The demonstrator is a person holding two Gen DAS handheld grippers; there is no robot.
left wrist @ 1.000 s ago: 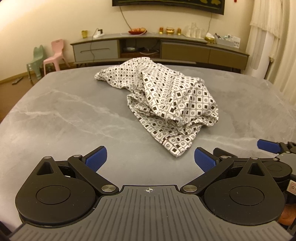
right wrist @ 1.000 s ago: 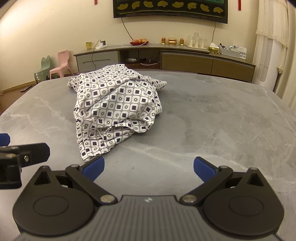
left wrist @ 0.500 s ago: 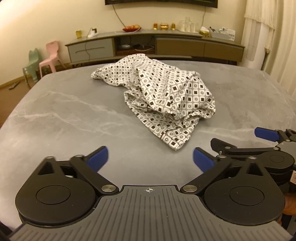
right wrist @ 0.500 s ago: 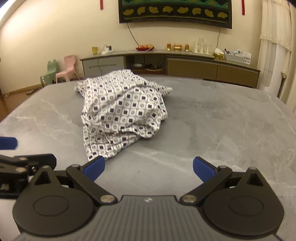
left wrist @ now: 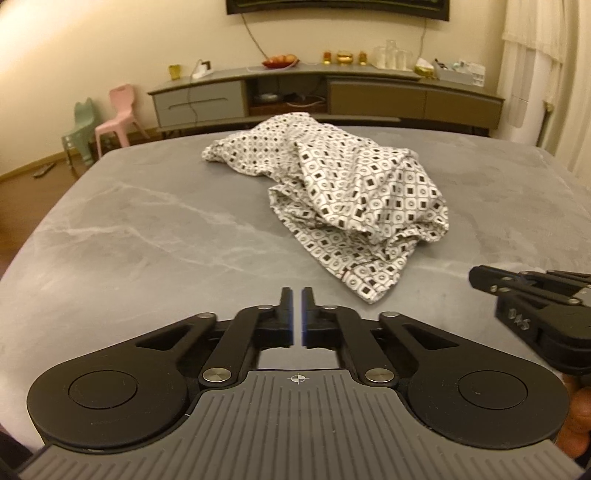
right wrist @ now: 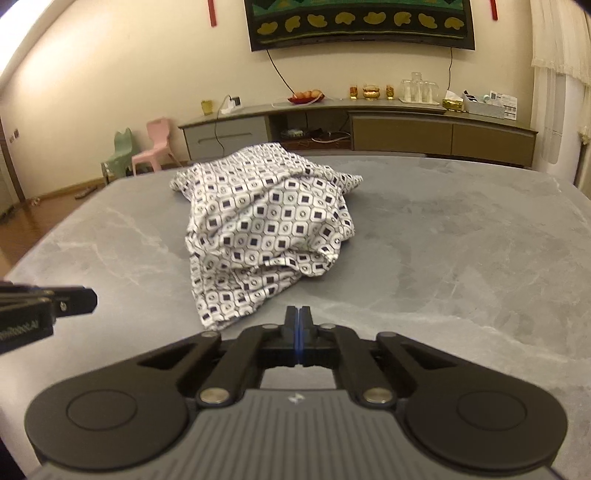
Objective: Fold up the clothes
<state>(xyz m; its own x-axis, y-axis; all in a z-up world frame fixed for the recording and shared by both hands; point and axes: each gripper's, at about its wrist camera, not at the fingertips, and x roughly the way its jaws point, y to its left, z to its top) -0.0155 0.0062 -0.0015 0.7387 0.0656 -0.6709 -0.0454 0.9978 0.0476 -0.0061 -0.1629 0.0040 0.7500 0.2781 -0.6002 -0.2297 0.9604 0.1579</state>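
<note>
I am holding both grippers low over the near edge of the grey marble-patterned table (left wrist: 155, 229), side by side and pointing toward the far wall. The left gripper (left wrist: 296, 295) is sitting with its jaws drawn in to a thin slit, gripping nothing. The right gripper (right wrist: 299, 314) is sitting with its blue pads pressed together, also gripping nothing. In the left wrist view the right gripper is showing at the right edge, with part of a hand (left wrist: 580, 417) below it. In the right wrist view the left gripper is showing at the left edge.

The patterned garment (right wrist: 269, 221) is lying crumpled in a heap near the middle of the table, ahead of both grippers and touching neither. It is white with small dark squares and rings. Its nearest corner is lying just ahead and to the right of the left gripper.

Beyond the table, a long low sideboard (right wrist: 369, 125) is standing against the cream wall, carrying a fruit bowl (right wrist: 306, 96), glasses and small gold items. A dark framed panel (right wrist: 362, 22) is hanging above it. A pink child's chair (left wrist: 118, 110) and a green one (left wrist: 79, 129) are standing at the far left, and a pale curtain (left wrist: 543, 66) is hanging at the right.
</note>
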